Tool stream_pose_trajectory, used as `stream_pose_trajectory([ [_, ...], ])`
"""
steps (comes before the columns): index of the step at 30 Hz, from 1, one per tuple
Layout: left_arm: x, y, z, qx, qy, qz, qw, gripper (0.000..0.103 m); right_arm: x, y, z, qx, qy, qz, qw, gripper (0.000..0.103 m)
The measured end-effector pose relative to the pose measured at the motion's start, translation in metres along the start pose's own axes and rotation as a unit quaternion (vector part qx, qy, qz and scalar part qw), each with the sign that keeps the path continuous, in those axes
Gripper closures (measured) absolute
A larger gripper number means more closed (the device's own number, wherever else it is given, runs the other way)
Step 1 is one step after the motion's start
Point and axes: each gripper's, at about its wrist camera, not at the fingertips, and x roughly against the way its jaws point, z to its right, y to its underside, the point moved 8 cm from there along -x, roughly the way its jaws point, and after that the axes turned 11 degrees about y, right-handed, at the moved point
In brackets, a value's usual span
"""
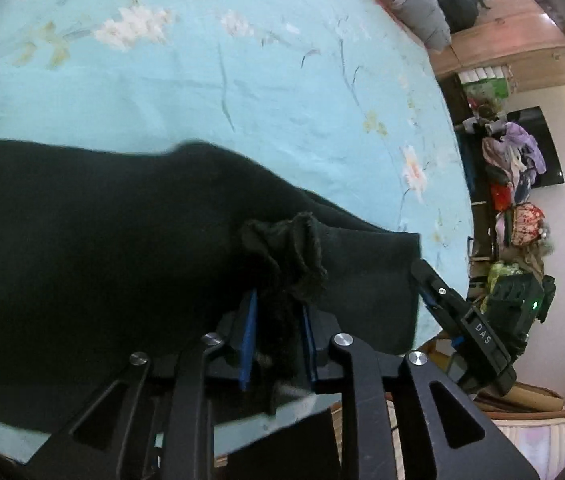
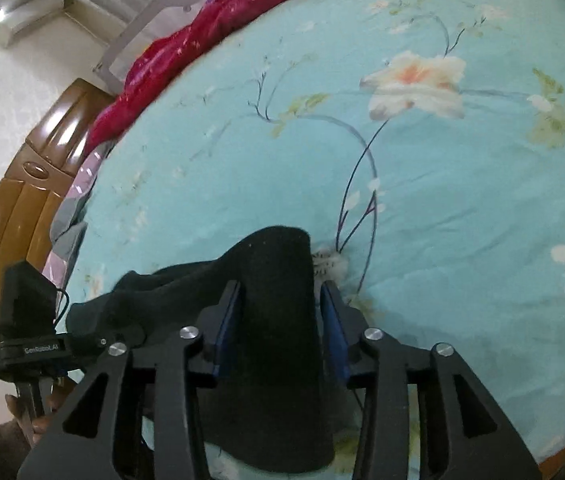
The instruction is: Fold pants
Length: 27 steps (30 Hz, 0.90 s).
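Black pants [image 1: 102, 248] lie across a light blue floral bedsheet [image 1: 242, 80]. My left gripper [image 1: 278, 312] is shut on a bunched frayed edge of the pants. The right gripper [image 1: 434, 284] shows at the right of the left wrist view, at the pants' far corner. In the right wrist view my right gripper [image 2: 278, 300] is shut on a fold of the pants [image 2: 278, 320], which stands up between its blue pads. The left gripper's body [image 2: 26, 352] shows at lower left there, with the pants stretched between both grippers.
The bedsheet [image 2: 442, 200] covers the whole bed. A red blanket [image 2: 202, 44] lies at the bed's far edge by a wooden headboard [image 2: 30, 184]. Grey pillows [image 1: 414, 4], a wooden cabinet [image 1: 522, 48] and piled clothes [image 1: 514, 160] stand beyond the bed's right edge.
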Motion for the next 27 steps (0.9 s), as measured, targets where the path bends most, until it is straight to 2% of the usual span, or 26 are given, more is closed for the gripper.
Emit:
stream_pose_trajectory([
  [2, 0.022, -0.001, 0.006, -0.011, 0.010, 0.016, 0.9998, 0.085, 0.028, -0.001, 0.001, 0.002, -0.009, 0.029, 1.000, 0.061],
  [5, 0.035, 0.010, 0.027, -0.026, 0.047, 0.022, 0.9983, 0.079, 0.063, 0.008, -0.008, -0.002, -0.065, 0.064, 0.996, 0.061],
  [6, 0.032, 0.016, 0.035, -0.042, 0.046, 0.019, 0.9979, 0.077, 0.067, 0.012, -0.014, 0.001, -0.080, 0.069, 0.994, 0.061],
  [8, 0.022, 0.022, 0.041, -0.065, 0.031, 0.009, 0.9974, 0.064, 0.072, 0.025, -0.026, 0.011, -0.107, 0.070, 0.992, 0.061],
  [10, 0.014, 0.027, 0.028, -0.077, 0.003, -0.002, 0.9970, 0.062, 0.061, 0.042, -0.031, 0.028, -0.111, 0.053, 0.992, 0.060],
  [11, 0.001, 0.028, 0.024, -0.075, -0.015, -0.009, 0.9971, 0.065, 0.050, 0.045, -0.032, 0.030, -0.103, 0.043, 0.993, 0.060],
  [12, -0.012, 0.031, 0.010, -0.061, -0.022, -0.021, 0.9977, 0.075, 0.032, 0.057, -0.024, 0.027, -0.079, 0.019, 0.996, 0.061],
  [13, -0.017, 0.033, 0.005, -0.053, -0.022, -0.018, 0.9982, 0.081, 0.013, 0.066, -0.016, 0.022, -0.064, -0.004, 0.998, 0.061],
  [14, -0.015, 0.031, 0.000, -0.048, -0.019, -0.003, 0.9987, 0.091, 0.003, 0.070, -0.010, 0.015, -0.073, 0.002, 0.997, 0.061],
  [15, -0.015, 0.031, -0.001, -0.041, -0.012, -0.005, 0.9991, 0.092, 0.006, 0.069, -0.009, 0.012, -0.083, 0.024, 0.996, 0.061],
  [17, -0.012, 0.030, -0.003, -0.020, 0.010, -0.007, 0.9997, 0.094, 0.008, 0.070, -0.010, 0.017, -0.078, 0.028, 0.996, 0.061],
  [19, -0.009, 0.033, -0.009, 0.009, 0.027, -0.008, 0.9995, 0.096, 0.010, 0.070, -0.013, 0.025, -0.072, 0.028, 0.997, 0.061],
  [22, -0.008, 0.034, 0.003, 0.019, 0.032, -0.008, 0.9993, 0.095, 0.013, 0.066, -0.013, 0.005, -0.080, 0.013, 0.997, 0.061],
  [24, -0.001, 0.031, 0.022, 0.003, 0.040, -0.004, 0.9992, 0.083, 0.019, 0.057, -0.015, -0.009, -0.088, 0.006, 0.996, 0.059],
  [25, 0.005, 0.029, 0.025, -0.004, 0.046, 0.001, 0.9989, 0.078, 0.025, 0.052, -0.016, -0.012, -0.093, 0.013, 0.996, 0.055],
  [26, 0.011, 0.025, 0.034, -0.015, 0.050, 0.011, 0.9986, 0.066, 0.034, 0.044, -0.018, -0.011, -0.096, 0.031, 0.995, 0.051],
  [27, 0.018, 0.023, 0.037, -0.022, 0.049, 0.019, 0.9984, 0.054, 0.043, 0.034, -0.019, -0.009, -0.094, 0.053, 0.994, 0.039],
])
